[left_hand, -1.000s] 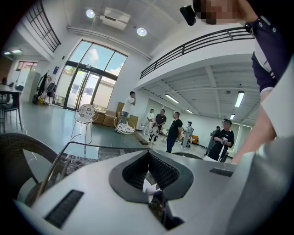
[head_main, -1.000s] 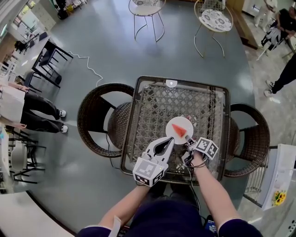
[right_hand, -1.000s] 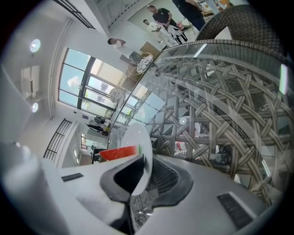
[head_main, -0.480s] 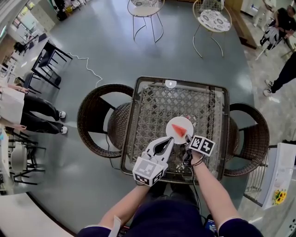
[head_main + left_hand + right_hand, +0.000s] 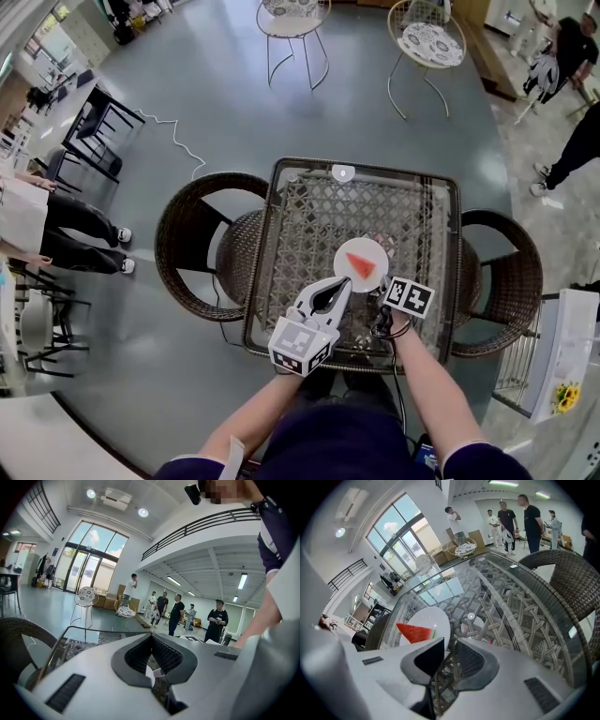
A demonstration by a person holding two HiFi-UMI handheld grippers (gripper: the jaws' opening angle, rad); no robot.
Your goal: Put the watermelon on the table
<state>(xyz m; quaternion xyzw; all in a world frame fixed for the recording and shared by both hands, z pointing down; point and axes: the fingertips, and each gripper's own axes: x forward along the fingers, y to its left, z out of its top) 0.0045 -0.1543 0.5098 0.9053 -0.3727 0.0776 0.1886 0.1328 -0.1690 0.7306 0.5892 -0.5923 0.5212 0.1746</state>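
A red wedge of watermelon lies on a white plate on the glass-topped wicker table. My right gripper hovers just off the plate's near right edge. Its jaws stand a narrow gap apart with nothing between them, and the slice is beyond its left fingertip. My left gripper is at the plate's near left edge, tips together and holding nothing. The left gripper view shows neither slice nor plate.
Dark wicker armchairs stand at the table's left and right. A small white disc sits at the far edge. Two metal chairs stand further off. Several people are in the room.
My right gripper has drawn back a little from the watermelon toward me, off the plate's edge. The slice stays on the plate. The left gripper has hardly moved.
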